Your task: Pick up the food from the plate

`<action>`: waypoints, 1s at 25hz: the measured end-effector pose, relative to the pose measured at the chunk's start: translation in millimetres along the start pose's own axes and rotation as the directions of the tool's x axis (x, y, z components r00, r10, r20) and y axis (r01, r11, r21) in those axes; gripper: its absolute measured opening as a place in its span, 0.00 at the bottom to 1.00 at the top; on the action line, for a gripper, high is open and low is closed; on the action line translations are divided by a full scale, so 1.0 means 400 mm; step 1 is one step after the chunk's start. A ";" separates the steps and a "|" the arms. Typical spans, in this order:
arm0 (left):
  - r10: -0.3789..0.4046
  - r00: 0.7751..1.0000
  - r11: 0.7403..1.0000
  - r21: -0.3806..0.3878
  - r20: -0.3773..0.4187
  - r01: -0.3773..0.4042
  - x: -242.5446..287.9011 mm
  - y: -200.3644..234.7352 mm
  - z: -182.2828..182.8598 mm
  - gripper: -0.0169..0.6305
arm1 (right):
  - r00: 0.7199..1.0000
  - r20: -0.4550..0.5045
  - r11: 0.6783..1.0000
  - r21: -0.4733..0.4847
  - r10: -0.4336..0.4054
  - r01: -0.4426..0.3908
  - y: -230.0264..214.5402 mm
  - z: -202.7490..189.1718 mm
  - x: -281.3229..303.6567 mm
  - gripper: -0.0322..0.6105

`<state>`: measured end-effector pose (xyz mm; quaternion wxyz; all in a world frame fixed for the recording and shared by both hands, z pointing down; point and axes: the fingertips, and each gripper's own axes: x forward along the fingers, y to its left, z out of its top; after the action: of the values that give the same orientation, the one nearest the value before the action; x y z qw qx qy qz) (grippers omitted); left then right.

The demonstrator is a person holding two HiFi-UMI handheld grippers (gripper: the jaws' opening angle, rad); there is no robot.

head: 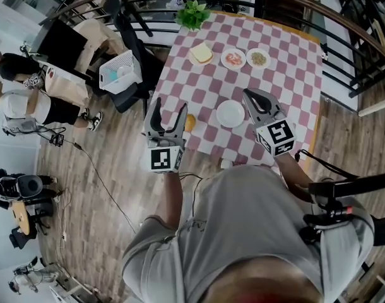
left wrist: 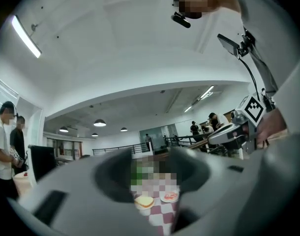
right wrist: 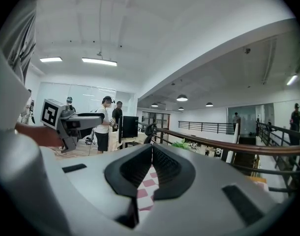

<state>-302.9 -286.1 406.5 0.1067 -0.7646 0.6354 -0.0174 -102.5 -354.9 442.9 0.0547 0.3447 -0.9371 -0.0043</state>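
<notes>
A pink-and-white checked table [head: 293, 74] carries a slice of bread on a plate [head: 201, 53], a plate of red food [head: 233, 58], a plate of grains [head: 259, 58] and a bare white plate [head: 230, 113]. A small yellow-orange food item [head: 190, 122] lies by the table's left edge. My left gripper [head: 168, 113] hangs open and holds nothing, just left of that item. In the left gripper view the bread [left wrist: 144, 201] and red food [left wrist: 169, 196] show between the jaws, far off. My right gripper [head: 249, 95] is shut and holds nothing, right of the bare plate.
A green plant [head: 193, 12] stands at the table's far end against a curved railing [head: 344, 30]. A black chair [head: 132, 36] and a white basket [head: 120, 71] sit left of the table. People stand at the far left [head: 28, 90]. A cable [head: 98, 169] runs over the wood floor.
</notes>
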 end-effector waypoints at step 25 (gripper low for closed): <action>-0.104 0.991 0.991 -0.076 0.081 0.110 0.044 -0.009 0.037 0.04 | 0.993 0.099 0.997 -0.039 -0.059 0.063 0.014 0.120 -0.012 0.07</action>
<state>-293.7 -300.5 390.6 0.0991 -0.8013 0.5892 0.0316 -107.5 -349.0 394.9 0.0159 0.3714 -0.9274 -0.0425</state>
